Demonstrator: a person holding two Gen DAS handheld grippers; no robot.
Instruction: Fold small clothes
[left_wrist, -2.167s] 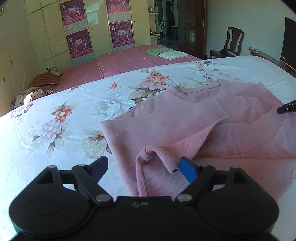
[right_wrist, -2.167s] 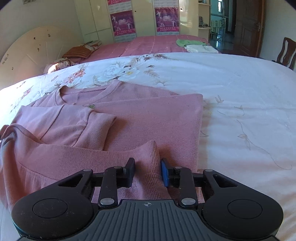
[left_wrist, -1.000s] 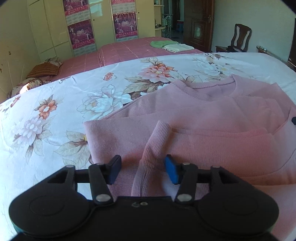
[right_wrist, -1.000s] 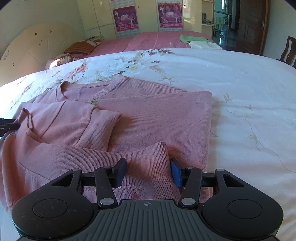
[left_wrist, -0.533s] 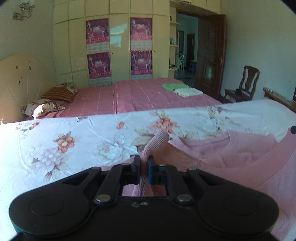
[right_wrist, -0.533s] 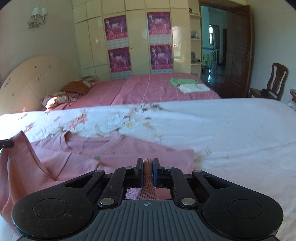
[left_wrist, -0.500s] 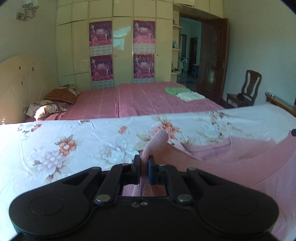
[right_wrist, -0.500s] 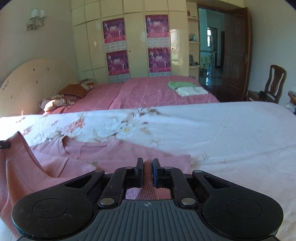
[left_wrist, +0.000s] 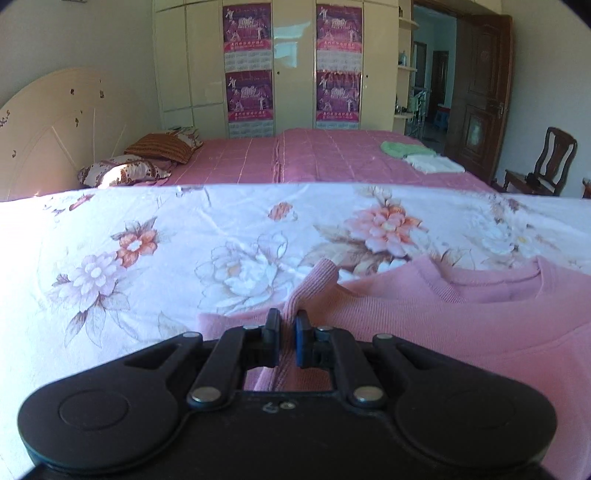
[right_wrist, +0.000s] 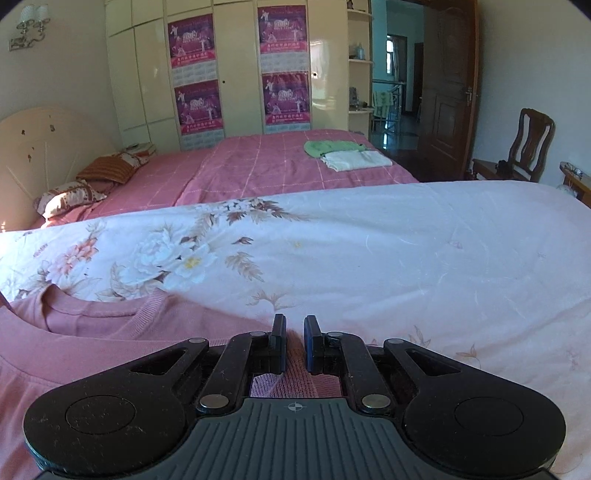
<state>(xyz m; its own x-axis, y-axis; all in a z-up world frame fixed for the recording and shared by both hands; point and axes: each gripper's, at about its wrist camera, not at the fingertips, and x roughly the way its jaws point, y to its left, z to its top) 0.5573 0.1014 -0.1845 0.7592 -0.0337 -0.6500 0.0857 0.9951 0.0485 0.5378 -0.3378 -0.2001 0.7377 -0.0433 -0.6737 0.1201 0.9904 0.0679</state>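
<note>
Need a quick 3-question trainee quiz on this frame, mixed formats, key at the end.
1. True or false: the left gripper is shut on a ridge of the pink sweater.
2. What does the right gripper hold? A) the green cloth B) the pink sweater's ribbed edge C) a pillow D) nothing
3. Fill in: the pink sweater lies on the ______ bedspread, while the folded white cloth and green cloth sit on the pink checked bed behind.

Key: 1 true; 2 B; 3 floral
</note>
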